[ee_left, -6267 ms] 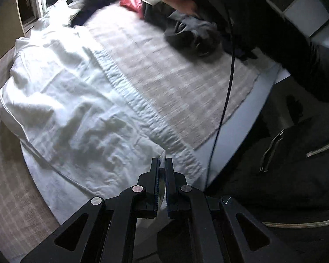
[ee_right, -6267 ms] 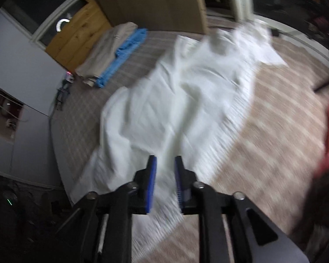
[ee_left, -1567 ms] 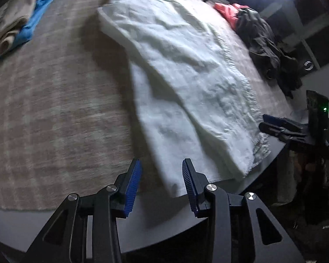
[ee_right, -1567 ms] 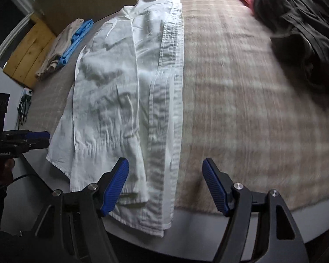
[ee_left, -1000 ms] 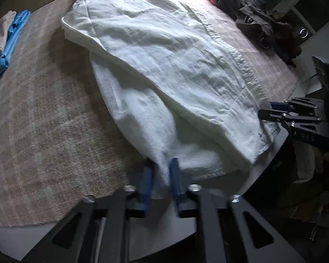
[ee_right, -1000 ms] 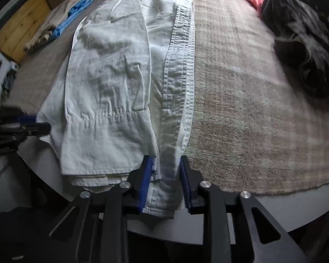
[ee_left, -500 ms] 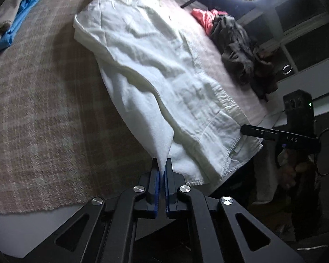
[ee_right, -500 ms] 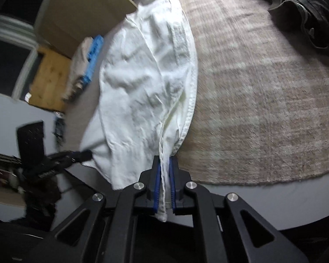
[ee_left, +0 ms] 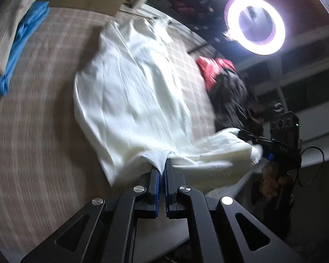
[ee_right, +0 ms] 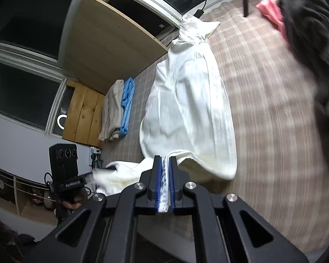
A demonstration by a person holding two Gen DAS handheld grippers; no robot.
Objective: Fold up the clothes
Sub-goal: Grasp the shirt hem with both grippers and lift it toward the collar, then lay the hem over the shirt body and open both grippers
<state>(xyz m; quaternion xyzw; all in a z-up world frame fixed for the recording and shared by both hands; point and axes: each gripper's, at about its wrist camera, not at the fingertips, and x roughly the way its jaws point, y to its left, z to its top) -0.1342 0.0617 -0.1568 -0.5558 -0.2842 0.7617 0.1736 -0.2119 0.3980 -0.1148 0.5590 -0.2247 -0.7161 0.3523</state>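
White shirt (ee_right: 186,109) hem hung lifted off the worktop (ee_right: 274,131), pinched in your left claw (ee_left: 162,171) and right claw (ee_right: 165,166).

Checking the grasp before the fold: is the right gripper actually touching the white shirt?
Touching. The right wrist view shows the right gripper shut on the white shirt, its hem pinched between the blue pads.
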